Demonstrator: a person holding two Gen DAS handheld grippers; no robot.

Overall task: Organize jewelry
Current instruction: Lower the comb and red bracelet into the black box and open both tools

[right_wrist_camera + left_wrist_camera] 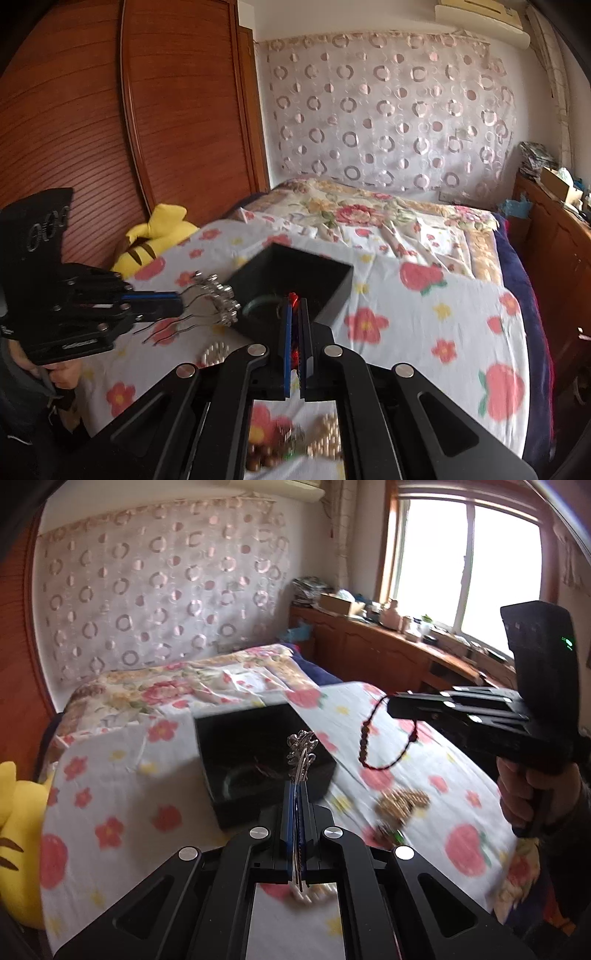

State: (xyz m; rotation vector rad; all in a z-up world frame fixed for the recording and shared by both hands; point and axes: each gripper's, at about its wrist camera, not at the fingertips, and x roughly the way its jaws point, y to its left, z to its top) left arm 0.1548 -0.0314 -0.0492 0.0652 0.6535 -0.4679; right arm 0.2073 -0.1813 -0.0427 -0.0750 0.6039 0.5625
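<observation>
An open black jewelry box (258, 753) sits on the flowered bed sheet; it also shows in the right wrist view (295, 277), with a green bangle inside (258, 304). My left gripper (297, 794) is shut on a silver ornate hair comb (302, 755), held above the box's near edge; the comb shows from the side in the right wrist view (214, 302). My right gripper (393, 707) is shut on a red cord bracelet with brown beads (384, 742), dangling to the right of the box. In its own view the right gripper (295, 314) pinches the red cord (293, 297).
Gold bead jewelry (402, 801) and other pieces (325, 439) lie on the sheet near the box. A yellow plush toy (155, 236) lies at the bed's left edge by a wooden wardrobe (147, 110). A cluttered wooden sideboard (388, 642) runs under the window.
</observation>
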